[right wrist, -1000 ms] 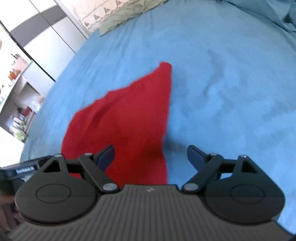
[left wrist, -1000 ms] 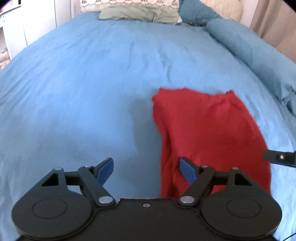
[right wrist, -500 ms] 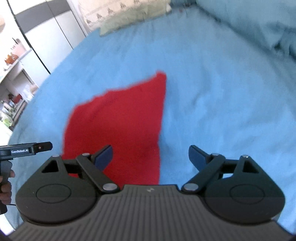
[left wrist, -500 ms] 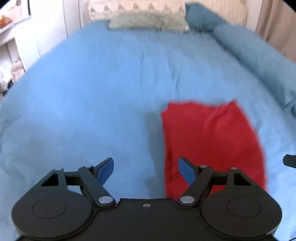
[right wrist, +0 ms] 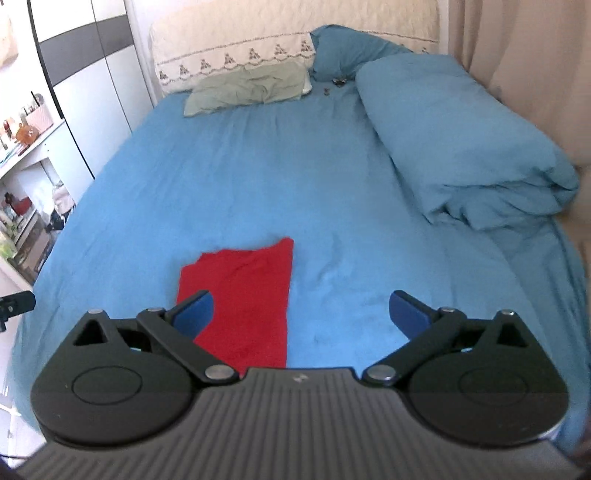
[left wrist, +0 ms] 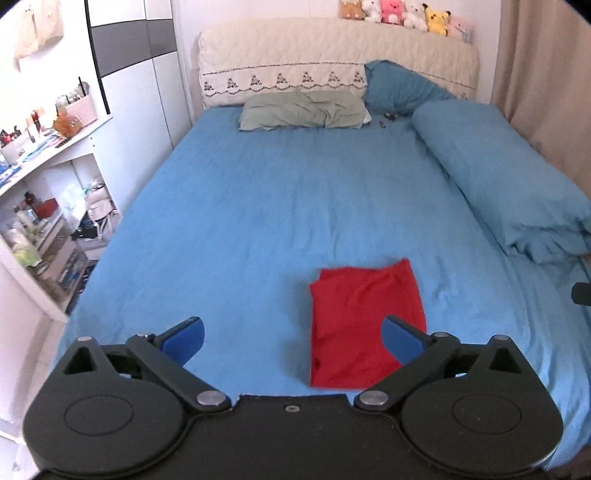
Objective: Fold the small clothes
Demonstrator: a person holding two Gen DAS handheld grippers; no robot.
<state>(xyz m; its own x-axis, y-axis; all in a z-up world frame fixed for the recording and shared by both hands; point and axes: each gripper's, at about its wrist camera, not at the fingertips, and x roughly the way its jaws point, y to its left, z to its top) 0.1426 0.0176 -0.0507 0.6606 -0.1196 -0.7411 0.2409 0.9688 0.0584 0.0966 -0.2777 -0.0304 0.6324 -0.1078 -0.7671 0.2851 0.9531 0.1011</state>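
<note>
Blue sheet [left wrist: 295,206] covers a wide bed that fills most of both wrist views, its surface lightly creased and running far back to a cream quilted headboard [left wrist: 332,62] trimmed with an embroidered border. Along the right side lies a long rolled blue duvet [left wrist: 509,184], its near end bunched into folds, with a beige curtain [left wrist: 535,74] hanging behind it. On the left stands a white wardrobe [left wrist: 140,74] with a grey band, and nearer a white shelf unit [left wrist: 55,206] crowded with small bottles and boxes. A pale green pillow [left wrist: 303,112] rests flat at the far end against the headboard, a blue pillow [left wrist: 399,86] propped just to its right. A row of small plush toys [left wrist: 402,13] sits on top of the headboard. The red garment [left wrist: 362,325] lies folded into a rough rectangle on the near part of the sheet, flat, right of centre in the left view and left of centre in the right one. The left gripper [left wrist: 291,334] hovers above the near edge with jaws spread wide, holding nothing; the right gripper [right wrist: 301,312] likewise gapes apart and empty.
</note>
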